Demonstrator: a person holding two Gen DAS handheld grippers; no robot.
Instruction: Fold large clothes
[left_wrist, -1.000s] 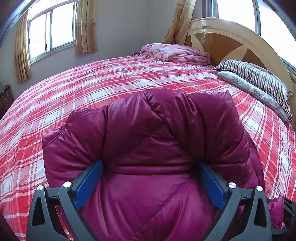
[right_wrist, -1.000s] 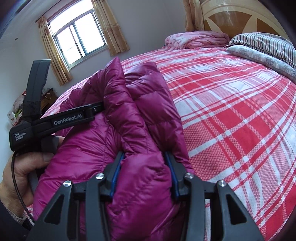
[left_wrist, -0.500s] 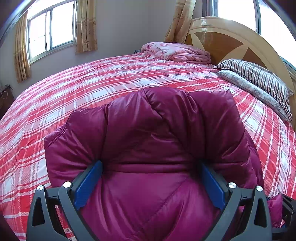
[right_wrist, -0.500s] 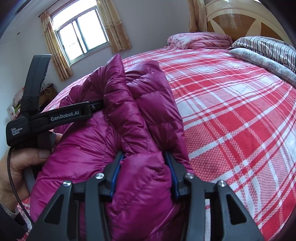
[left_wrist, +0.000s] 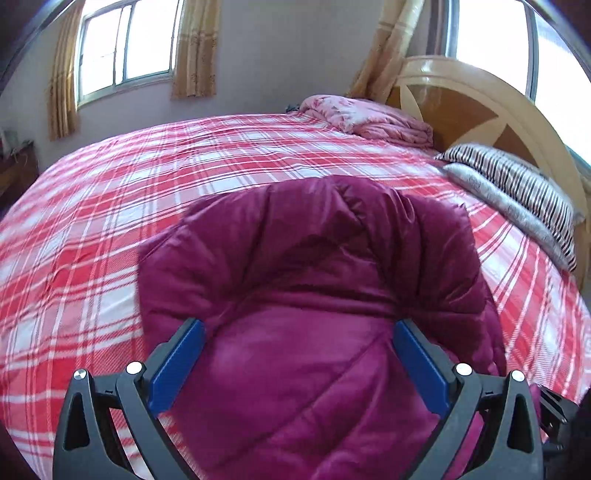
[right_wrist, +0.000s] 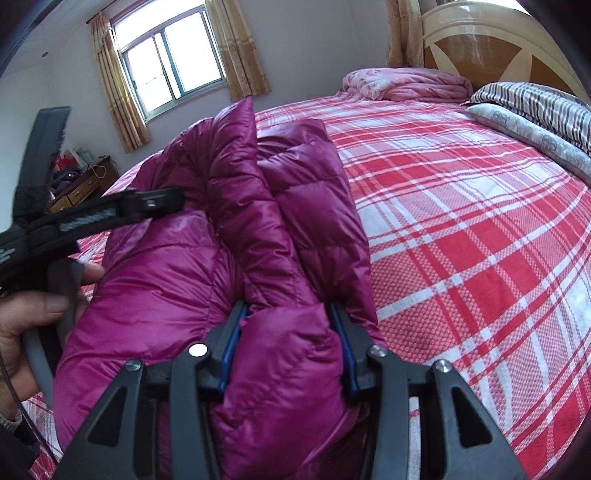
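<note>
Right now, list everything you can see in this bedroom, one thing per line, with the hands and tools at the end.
down jacket: one, magenta, bunched on the near part of the bed
bedspread: one, red and white plaid, covering the bed
folded quilt: one, pink, by the headboard
pillows: two, one striped, one grey patterned, stacked at the head of the bed
headboard: one, tan wood
windows: two, with yellow curtains
dresser: one, wooden, cluttered, far left
left gripper: black with blue pads, jacket between them
right gripper: jaws opening, jacket fold between them
hand: holds left gripper's handle
</note>
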